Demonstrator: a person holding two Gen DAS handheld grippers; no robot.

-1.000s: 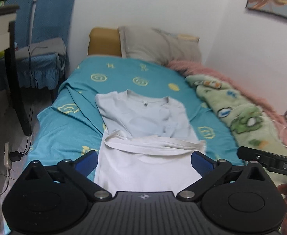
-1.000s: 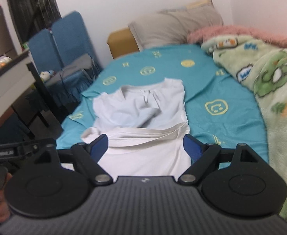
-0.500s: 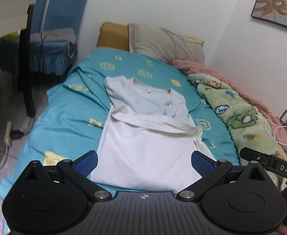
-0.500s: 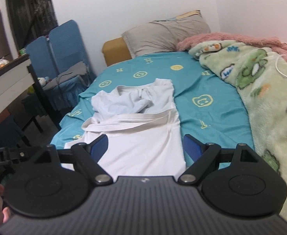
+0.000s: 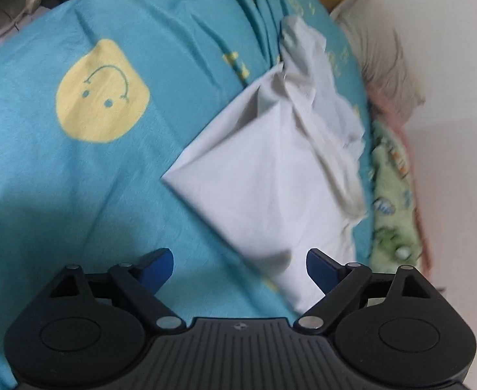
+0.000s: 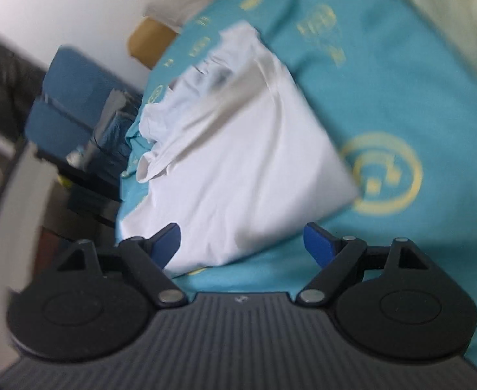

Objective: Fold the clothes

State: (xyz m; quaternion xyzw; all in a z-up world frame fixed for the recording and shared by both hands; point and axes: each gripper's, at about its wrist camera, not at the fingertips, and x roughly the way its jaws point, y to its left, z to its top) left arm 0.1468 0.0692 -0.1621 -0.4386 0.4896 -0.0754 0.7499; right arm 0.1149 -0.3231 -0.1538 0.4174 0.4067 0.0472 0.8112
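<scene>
White T-shirt point(image 5: 271, 175), partly folded, lay on the teal bedsheet point(image 5: 76, 178) printed with yellow faces, a grey pillow point(image 5: 381, 55) beyond it. Left gripper point(image 5: 240, 263) and right gripper point(image 6: 241, 239) each hung above the shirt's near edge, fingers spread wide, grasping nothing.

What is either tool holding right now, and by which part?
Nothing is held. The left tool and the right tool both stand open above the near edge of the white shirt, which lies on the teal bedsheet.
</scene>
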